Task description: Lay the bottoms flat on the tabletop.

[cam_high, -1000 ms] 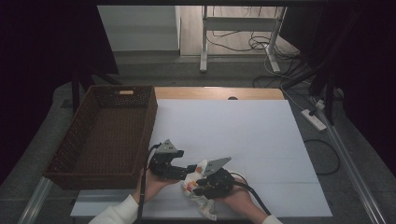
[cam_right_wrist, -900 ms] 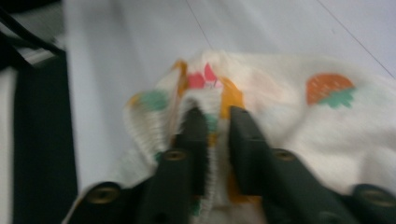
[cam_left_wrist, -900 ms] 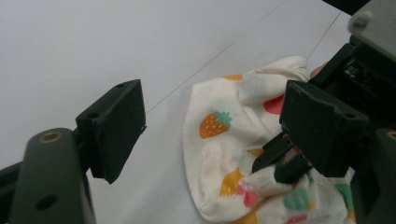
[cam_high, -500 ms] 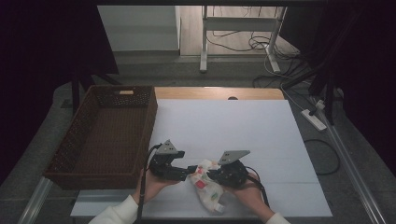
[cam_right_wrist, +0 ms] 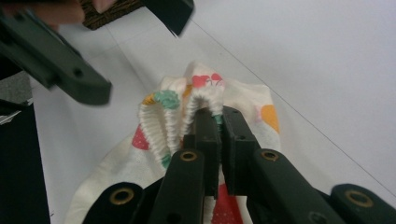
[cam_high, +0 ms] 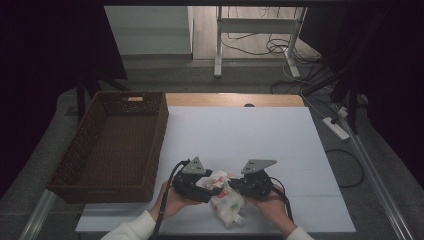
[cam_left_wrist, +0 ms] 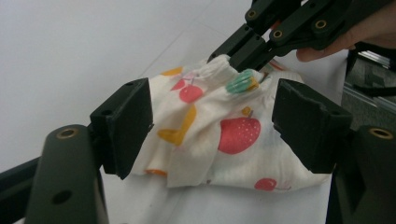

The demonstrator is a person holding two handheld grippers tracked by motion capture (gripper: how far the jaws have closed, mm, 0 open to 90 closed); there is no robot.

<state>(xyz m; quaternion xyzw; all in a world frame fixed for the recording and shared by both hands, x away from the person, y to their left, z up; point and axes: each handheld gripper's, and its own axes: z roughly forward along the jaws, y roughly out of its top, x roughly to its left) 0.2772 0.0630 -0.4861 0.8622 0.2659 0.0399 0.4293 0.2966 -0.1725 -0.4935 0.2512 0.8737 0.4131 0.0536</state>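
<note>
White sheeting covers the table (cam_high: pixel 240 135), with a strip of bare wood along its far edge and dark floor all round. Beyond it stand the pale legs of another desk with loose cables on the floor, and a power strip (cam_high: pixel 336 128) lies on the ground to the right. A brown wicker basket (cam_high: pixel 85 150) sits at the table's left side; a small tan label is fixed inside its far wall, but any writing on it is too small to read.

Near the front edge lies a small cream garment (cam_high: pixel 226 200) printed with red apples, cherries and orange shapes, gathered at an elastic band. It carries no lettering that I can make out.

The right gripper (cam_right_wrist: pixel 215 114) is clamped tight on the ruffled elastic edge, lifting a fold of it off the sheet. The left gripper (cam_left_wrist: pixel 212 123) faces it from the other side, its jaws set wide to either flank of the bunched cloth; they have just been narrowing a little, and the pads do not yet press on the fabric.
</note>
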